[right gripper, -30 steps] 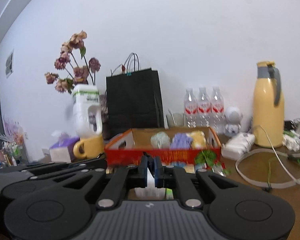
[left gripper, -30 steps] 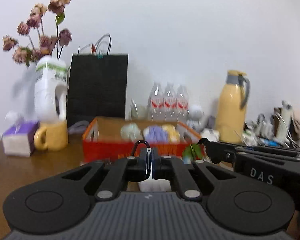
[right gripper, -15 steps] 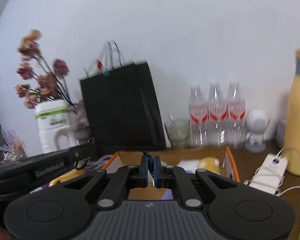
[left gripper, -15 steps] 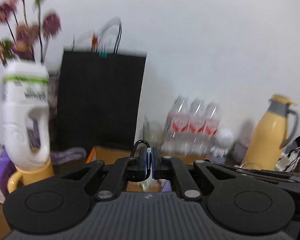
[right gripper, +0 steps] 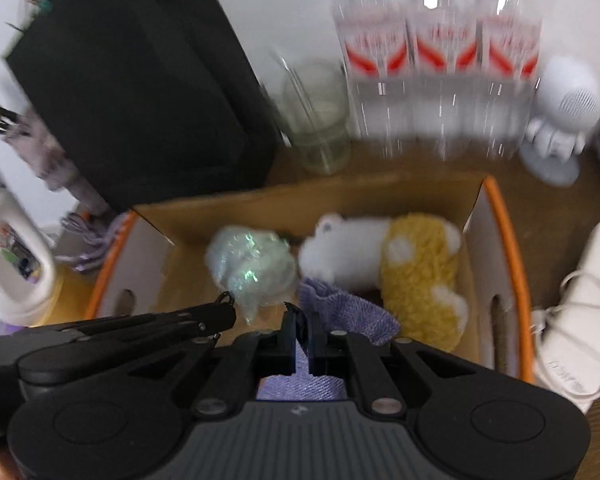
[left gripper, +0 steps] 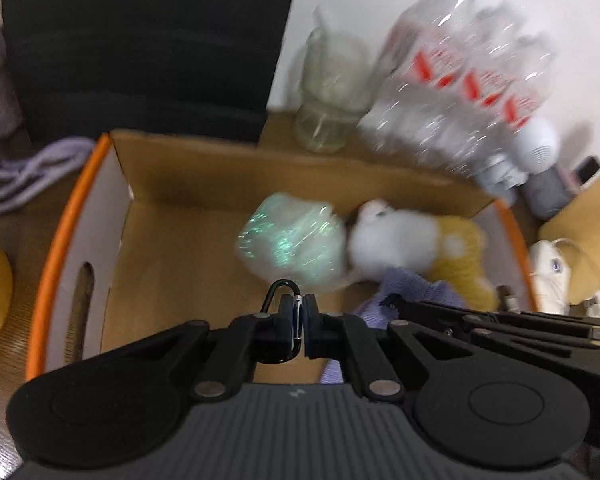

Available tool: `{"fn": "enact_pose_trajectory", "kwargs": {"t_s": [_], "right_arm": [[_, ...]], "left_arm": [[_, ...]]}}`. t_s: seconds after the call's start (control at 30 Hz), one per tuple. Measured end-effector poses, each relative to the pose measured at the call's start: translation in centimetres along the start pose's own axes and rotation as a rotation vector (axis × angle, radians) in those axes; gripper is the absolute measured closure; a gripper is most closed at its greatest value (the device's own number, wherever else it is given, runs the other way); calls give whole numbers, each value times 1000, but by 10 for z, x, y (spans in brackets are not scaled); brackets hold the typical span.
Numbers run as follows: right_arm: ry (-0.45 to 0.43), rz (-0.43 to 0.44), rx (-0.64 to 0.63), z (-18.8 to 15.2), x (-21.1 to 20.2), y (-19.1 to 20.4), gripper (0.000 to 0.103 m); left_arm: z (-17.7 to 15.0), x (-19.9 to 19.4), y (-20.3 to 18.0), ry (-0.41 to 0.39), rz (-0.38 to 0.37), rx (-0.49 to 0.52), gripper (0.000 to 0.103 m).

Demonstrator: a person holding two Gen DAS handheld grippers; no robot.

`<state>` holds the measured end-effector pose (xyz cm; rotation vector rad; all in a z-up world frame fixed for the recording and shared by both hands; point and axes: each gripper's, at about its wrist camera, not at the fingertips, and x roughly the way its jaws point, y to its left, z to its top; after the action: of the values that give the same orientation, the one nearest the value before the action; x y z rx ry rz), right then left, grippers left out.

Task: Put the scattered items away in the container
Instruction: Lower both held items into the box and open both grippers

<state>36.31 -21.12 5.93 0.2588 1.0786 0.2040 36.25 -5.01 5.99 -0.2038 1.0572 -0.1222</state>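
My left gripper [left gripper: 299,308] is shut on a black carabiner [left gripper: 269,298], whose loop sticks out past the pads. It hangs over the open floor of the orange-rimmed cardboard box [left gripper: 66,216]. In the box lie an iridescent wrapped ball [left gripper: 292,240], a white plush [left gripper: 392,240], a yellow plush [left gripper: 460,256] and a purple cloth [left gripper: 416,288]. My right gripper [right gripper: 302,320] is shut just above the purple cloth [right gripper: 348,312], to the right of the left gripper [right gripper: 224,314]. A small dark jagged scrap shows at its tips; I cannot tell what it is.
Behind the box stand a black paper bag [left gripper: 140,40], a glass [left gripper: 332,92], three water bottles [right gripper: 440,60] and a white figure-shaped speaker [right gripper: 564,116]. A white power strip with cable [right gripper: 580,320] lies right of the box; a white jug [right gripper: 8,248] stands left.
Both grippers have swept forward to the box and tipped down, so they now look into it from above. The carabiner stays in the left gripper.
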Motion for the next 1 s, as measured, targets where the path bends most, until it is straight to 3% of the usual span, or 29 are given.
{"fn": "enact_pose_trajectory", "kwargs": {"t_s": [0.1, 0.23, 0.37, 0.47, 0.53, 0.6, 0.67, 0.83, 1.0], "right_arm": [[73, -27, 10, -2, 26, -3, 99], [99, -46, -2, -11, 40, 0, 97], [112, -28, 18, -12, 22, 4, 74], [74, -37, 10, -10, -7, 9, 66], [47, -59, 0, -10, -30, 12, 59], [25, -93, -24, -9, -51, 17, 47], [7, -136, -56, -9, -68, 21, 37], [-64, -162, -61, -20, -115, 26, 32], [-120, -174, -68, -42, -142, 37, 28]], "left_arm": [[-3, 22, 11, 57, -11, -33, 97], [-5, 24, 17, 67, -40, -54, 94], [-1, 0, 19, 60, -63, -51, 90], [4, -32, 19, 27, -61, -45, 63], [7, -54, 18, -3, -50, -30, 29], [5, -77, 16, -44, -43, 8, 9], [2, -94, 10, -78, -17, 40, 7], [-14, -137, 0, -176, 63, 89, 0], [-36, -162, -11, -181, 106, 168, 0]]}}
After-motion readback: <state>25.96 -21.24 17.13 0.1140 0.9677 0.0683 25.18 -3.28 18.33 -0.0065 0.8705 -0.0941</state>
